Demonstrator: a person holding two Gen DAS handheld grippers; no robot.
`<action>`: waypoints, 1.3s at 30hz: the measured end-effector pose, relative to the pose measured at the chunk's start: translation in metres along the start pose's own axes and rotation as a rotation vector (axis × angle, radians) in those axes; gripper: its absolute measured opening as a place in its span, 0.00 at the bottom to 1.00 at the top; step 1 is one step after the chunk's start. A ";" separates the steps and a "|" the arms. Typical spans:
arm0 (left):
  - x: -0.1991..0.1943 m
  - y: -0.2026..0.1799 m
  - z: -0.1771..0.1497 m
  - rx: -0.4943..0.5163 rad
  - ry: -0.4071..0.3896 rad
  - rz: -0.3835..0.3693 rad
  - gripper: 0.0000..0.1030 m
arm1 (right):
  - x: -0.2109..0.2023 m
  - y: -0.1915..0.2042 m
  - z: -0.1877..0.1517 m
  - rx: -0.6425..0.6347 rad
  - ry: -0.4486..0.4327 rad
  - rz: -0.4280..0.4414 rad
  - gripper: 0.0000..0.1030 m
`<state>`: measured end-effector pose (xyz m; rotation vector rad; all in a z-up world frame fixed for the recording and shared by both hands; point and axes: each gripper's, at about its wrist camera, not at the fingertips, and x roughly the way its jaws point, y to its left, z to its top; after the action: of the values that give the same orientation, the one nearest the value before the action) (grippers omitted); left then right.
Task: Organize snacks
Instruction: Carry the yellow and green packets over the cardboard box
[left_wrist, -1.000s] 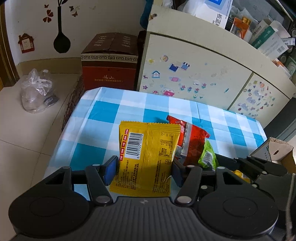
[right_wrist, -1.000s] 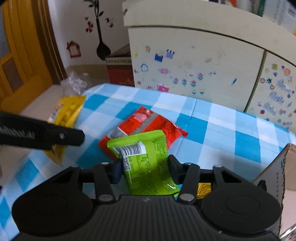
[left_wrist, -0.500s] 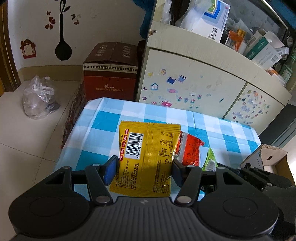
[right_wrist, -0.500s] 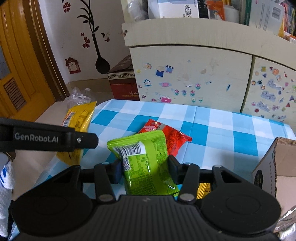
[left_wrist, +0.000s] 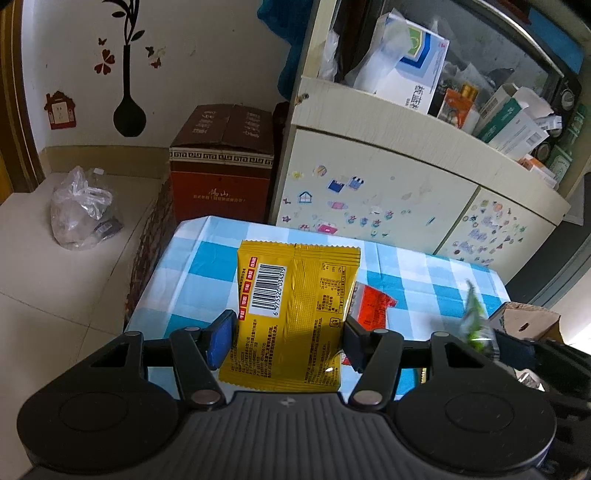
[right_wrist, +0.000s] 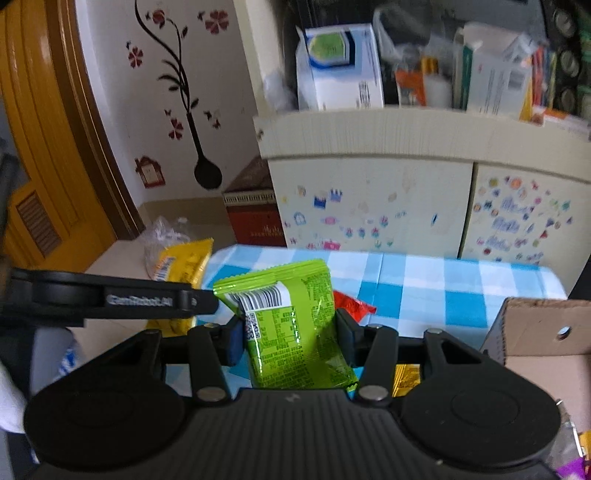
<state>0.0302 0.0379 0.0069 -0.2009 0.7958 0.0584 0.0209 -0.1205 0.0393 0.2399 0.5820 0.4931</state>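
My left wrist feed is sharp and evenly lit by soft daylight; the brightest patch sits at the far right edge. Fisheye bends the cabinet and wall into curves toward the rim. The yellow snack packet has a dim lower half, in shade. My right wrist feed is motion-blurred: shelf boxes smear, stickers are soft. The green snack packet shows glare streaks. Corners go dark.

Sticker-covered cream cabinet, tiled floor
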 end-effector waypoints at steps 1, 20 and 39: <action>-0.002 -0.001 0.000 0.002 -0.002 -0.001 0.63 | -0.006 0.002 0.001 0.000 -0.011 0.002 0.48; -0.021 -0.033 -0.006 0.096 -0.072 -0.013 0.63 | -0.062 -0.016 0.004 0.086 -0.098 -0.094 0.48; -0.013 -0.055 -0.065 0.028 0.038 -0.061 0.63 | -0.113 -0.084 0.007 0.317 -0.162 -0.234 0.48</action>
<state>-0.0176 -0.0283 -0.0198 -0.1999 0.8270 -0.0143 -0.0255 -0.2500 0.0680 0.5024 0.5201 0.1509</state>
